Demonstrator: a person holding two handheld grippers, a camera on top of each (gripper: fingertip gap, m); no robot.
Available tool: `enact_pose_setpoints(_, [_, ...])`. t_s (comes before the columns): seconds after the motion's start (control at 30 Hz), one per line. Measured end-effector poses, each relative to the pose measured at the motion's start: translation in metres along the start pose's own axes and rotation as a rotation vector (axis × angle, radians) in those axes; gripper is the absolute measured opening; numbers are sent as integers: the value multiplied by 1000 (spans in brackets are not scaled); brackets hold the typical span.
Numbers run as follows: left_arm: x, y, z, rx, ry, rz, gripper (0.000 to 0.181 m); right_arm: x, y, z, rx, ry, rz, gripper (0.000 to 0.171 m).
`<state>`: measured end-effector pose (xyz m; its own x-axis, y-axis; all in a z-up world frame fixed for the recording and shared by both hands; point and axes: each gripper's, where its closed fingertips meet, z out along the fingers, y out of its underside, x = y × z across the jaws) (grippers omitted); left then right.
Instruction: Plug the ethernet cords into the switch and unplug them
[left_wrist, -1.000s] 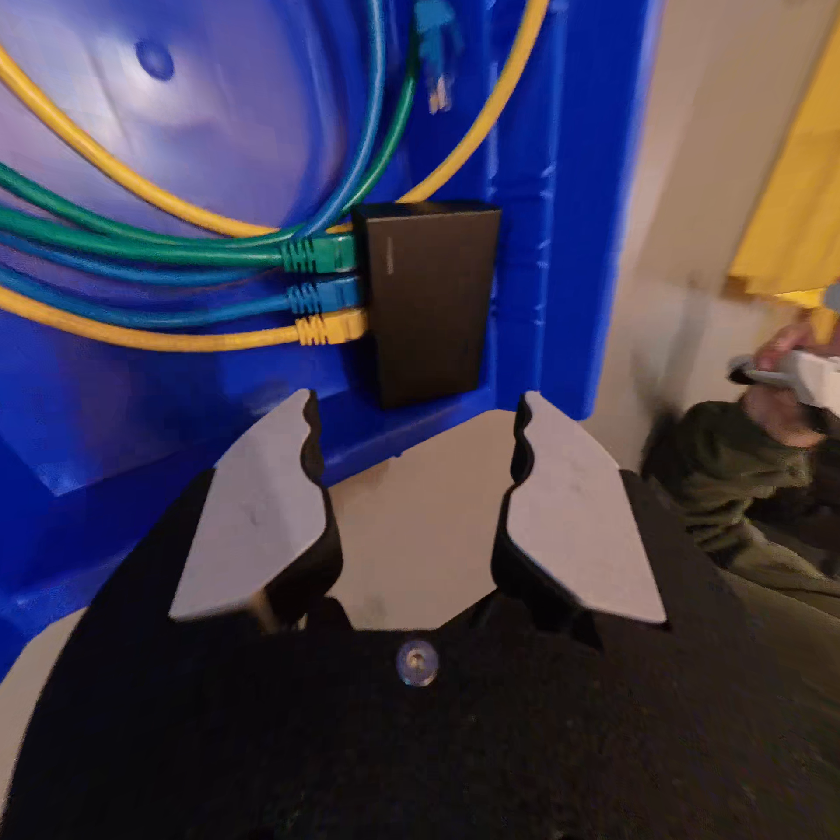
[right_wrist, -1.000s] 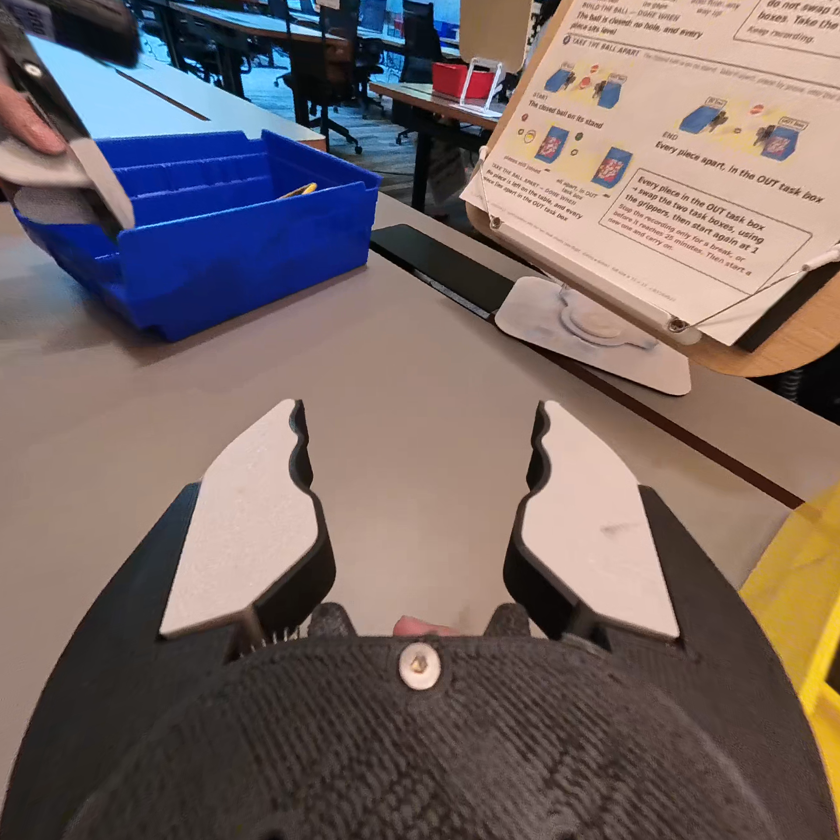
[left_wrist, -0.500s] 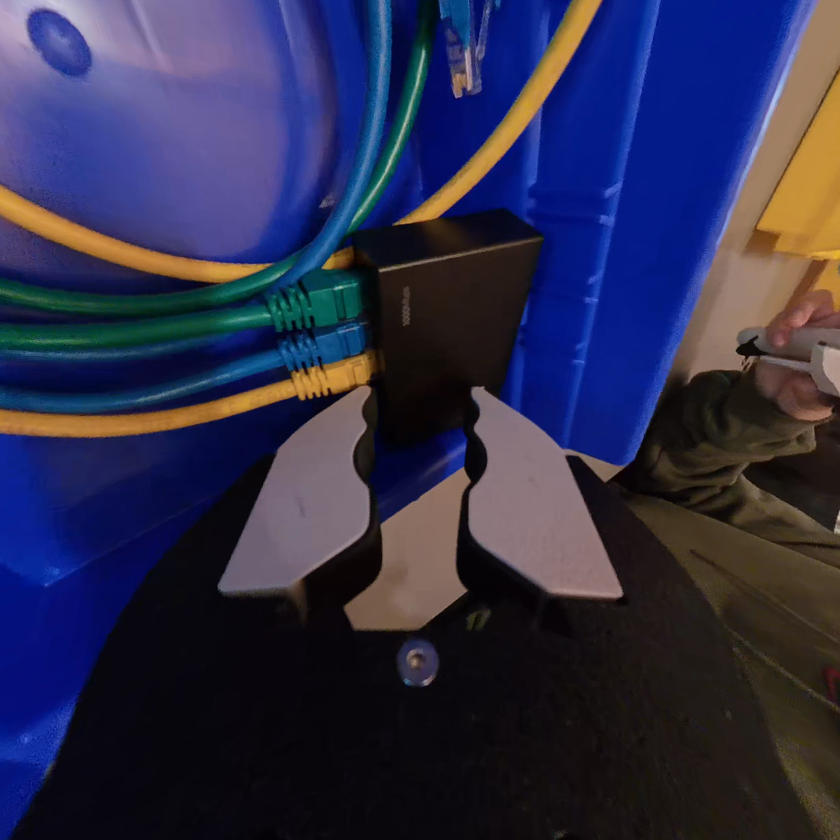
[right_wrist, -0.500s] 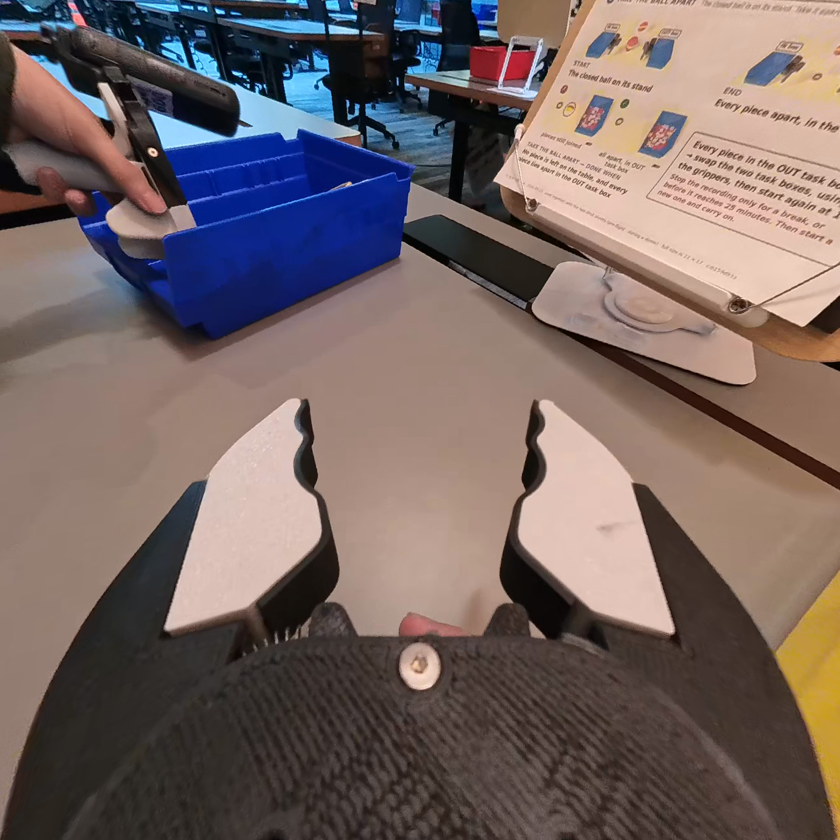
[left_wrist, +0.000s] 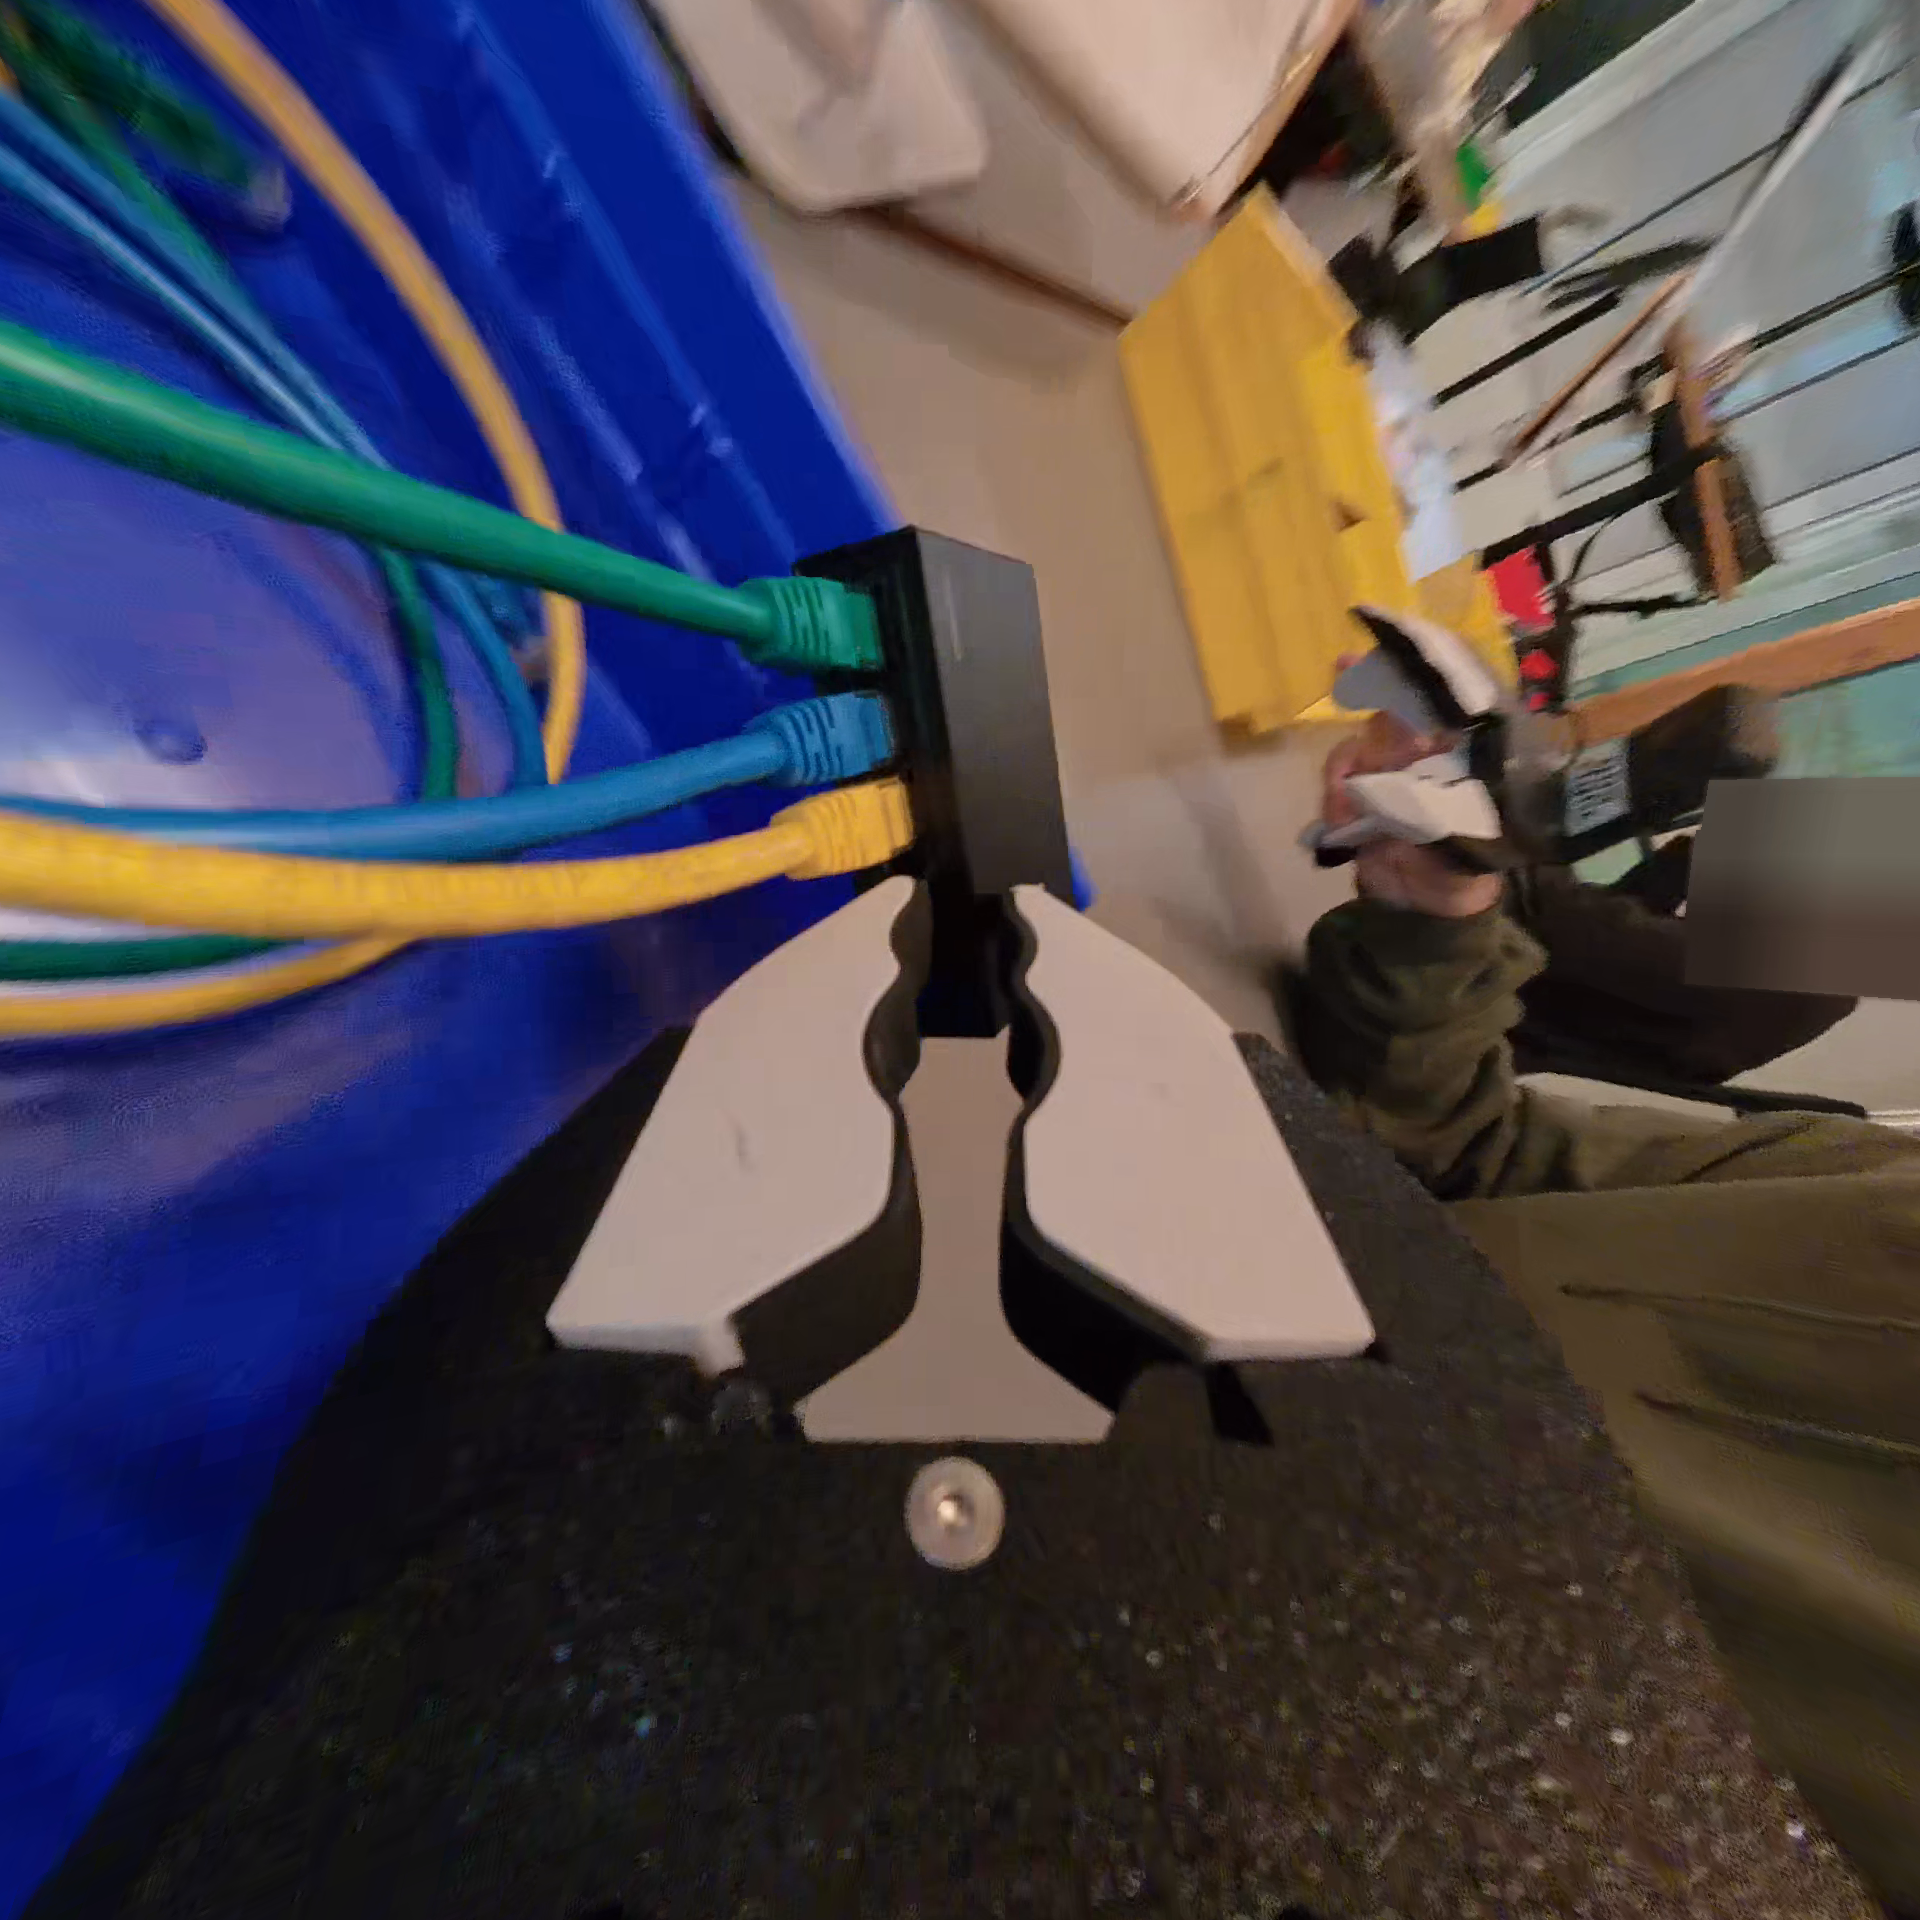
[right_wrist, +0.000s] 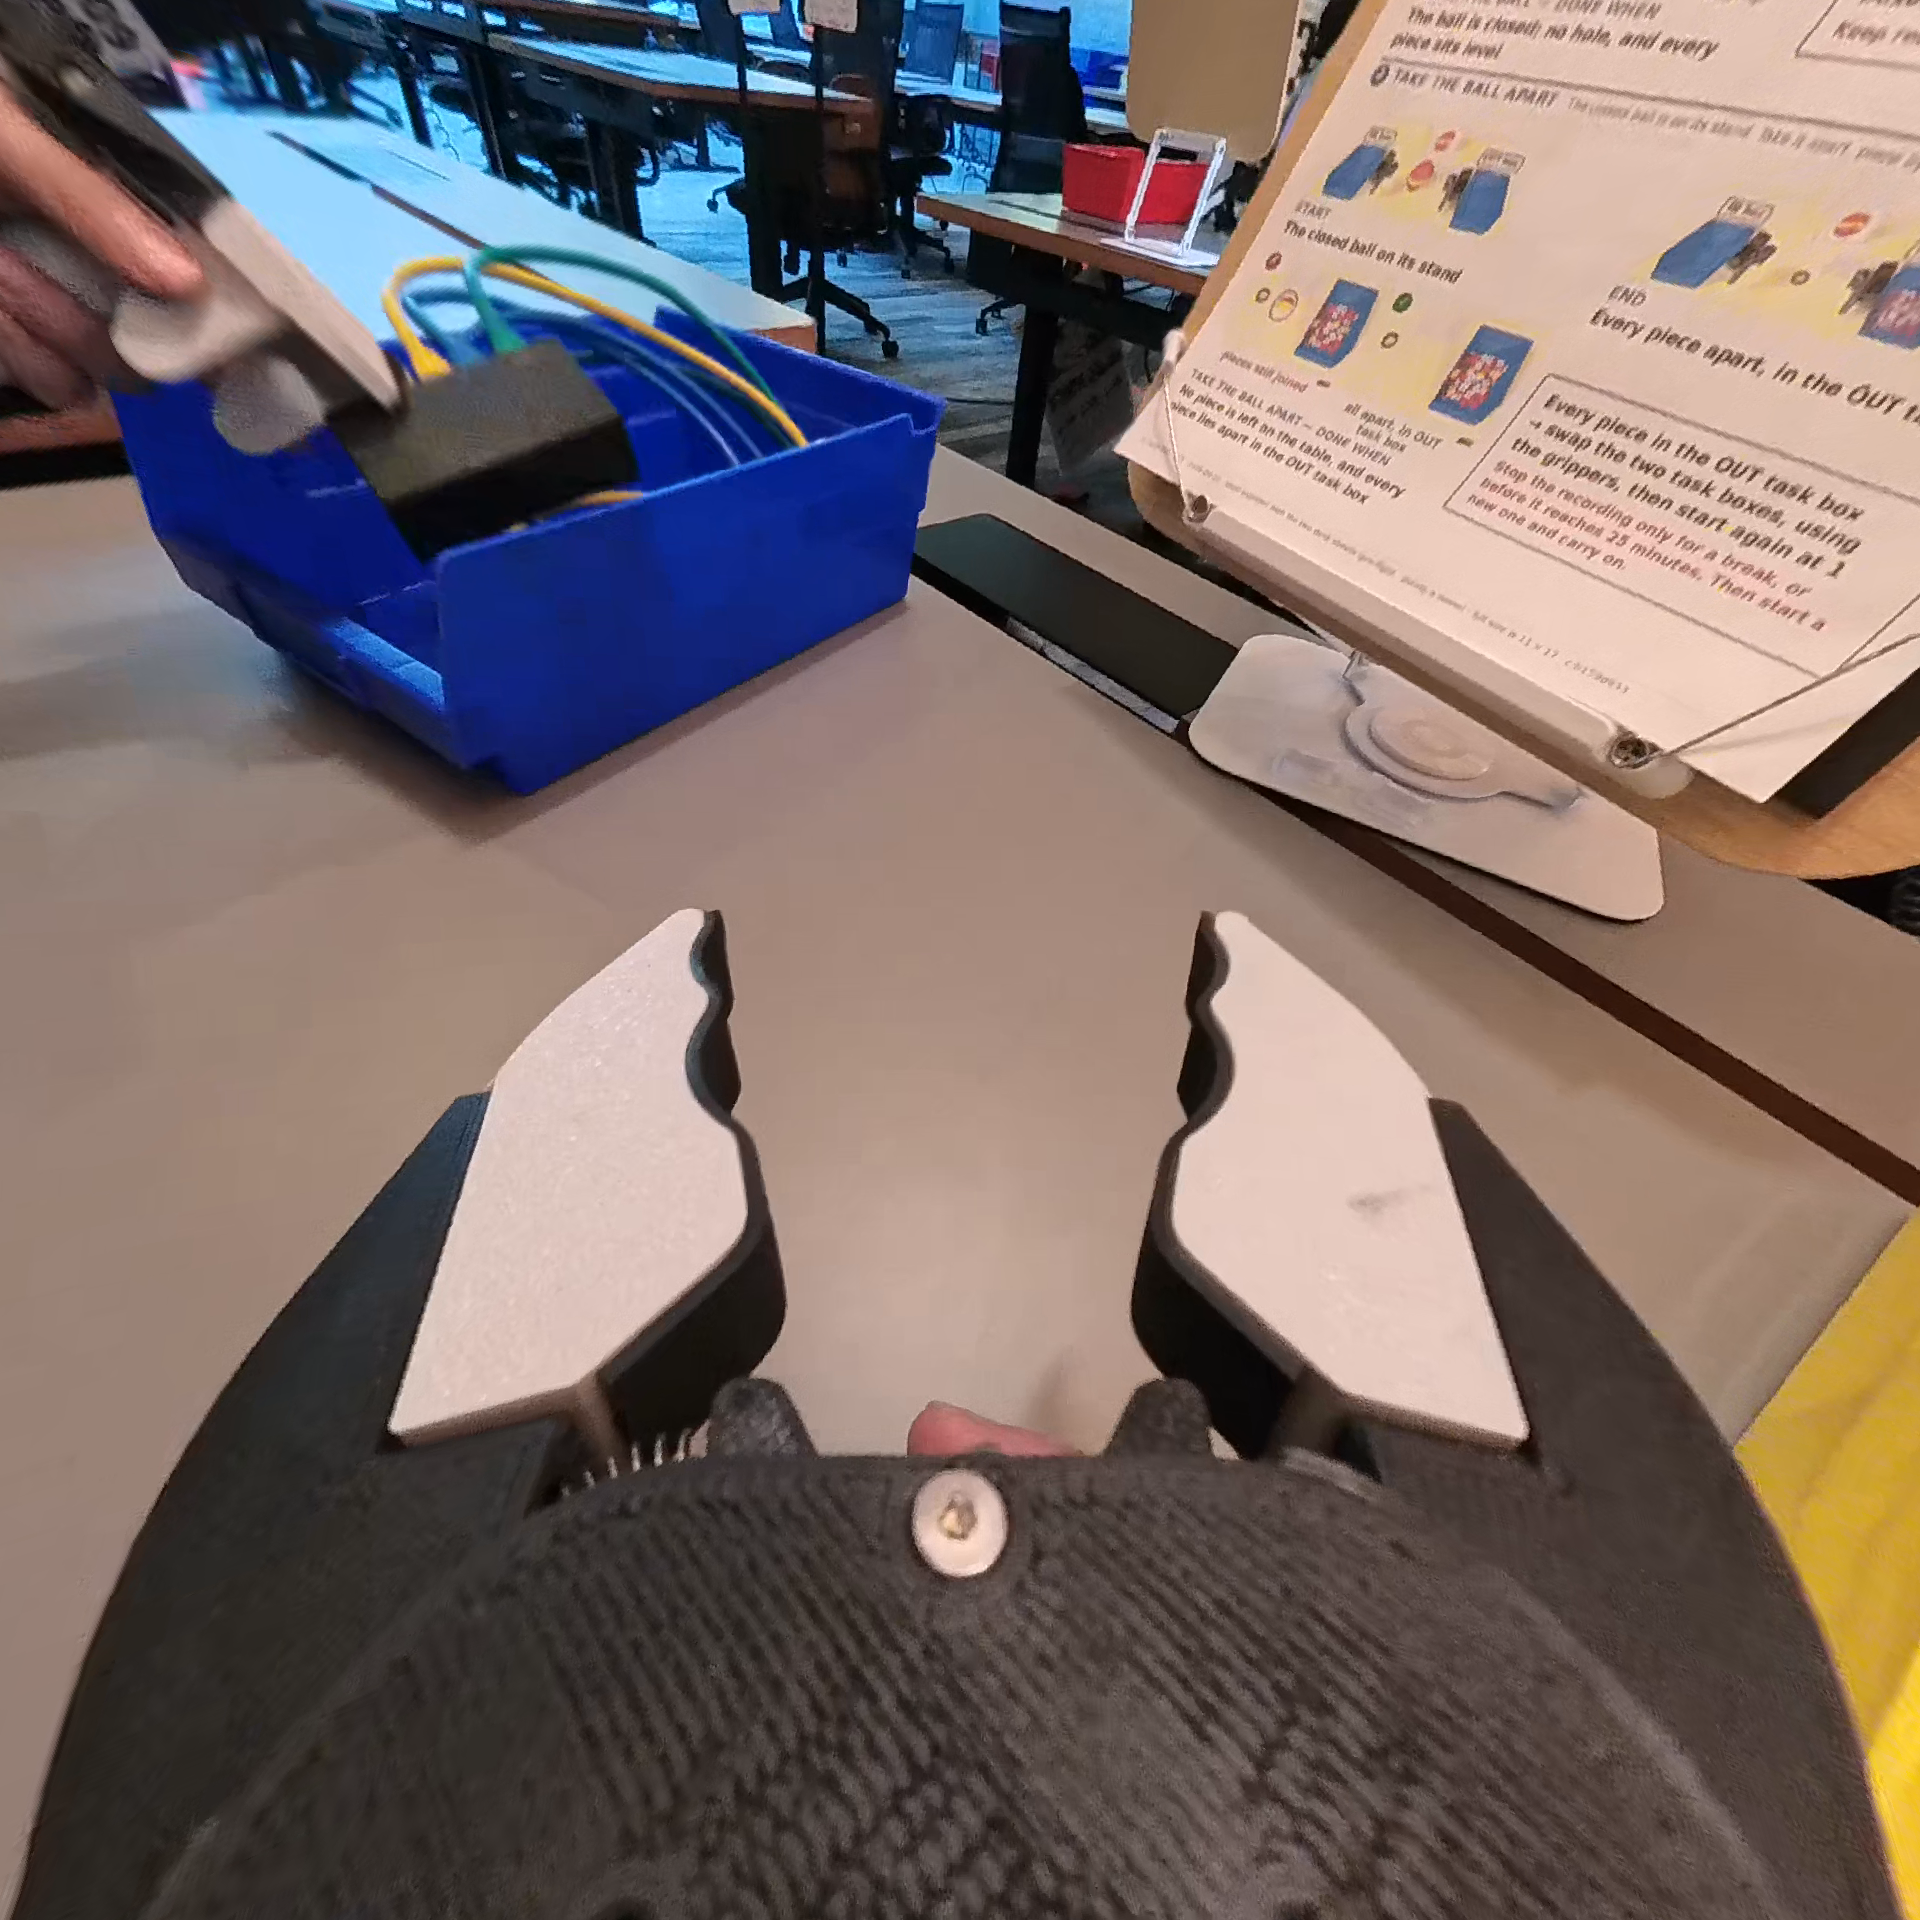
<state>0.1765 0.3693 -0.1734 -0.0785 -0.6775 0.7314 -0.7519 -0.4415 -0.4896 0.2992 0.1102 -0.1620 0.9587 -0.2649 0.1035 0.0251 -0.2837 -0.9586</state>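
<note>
My left gripper is shut on the near end of a black switch and holds it lifted above the blue bin. A green cord, a blue cord and a yellow cord are plugged into its left side and trail into the bin. In the right wrist view the left gripper holds the switch over the bin at the far left. My right gripper is open and empty above the grey table.
A paper sheet on a wooden stand with a white base is at the right. A yellow bin sits at the near right, also in the left wrist view. A black strip lies behind the blue bin.
My left gripper closed on the switch's end and lifted it out of the blue bin, tilting, with the three cords still plugged in. My right gripper stayed open and shifted only slightly.
</note>
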Motion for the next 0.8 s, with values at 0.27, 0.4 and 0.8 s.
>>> enact_pose_setpoints(0.27, [77, -7, -37, 129, 91, 192, 12, -37, -39, 3, 173, -162, 115, 79])
enact_pose_setpoints(0.4, [117, 5, -54, 93, 78, 332, 12, -75, -114, 1, 332, -360, 237, 75])
enact_pose_setpoints(0.8, [281, 41, -81, -59, 87, 890, 13, -192, -255, -30, 136, -902, 111, 59])
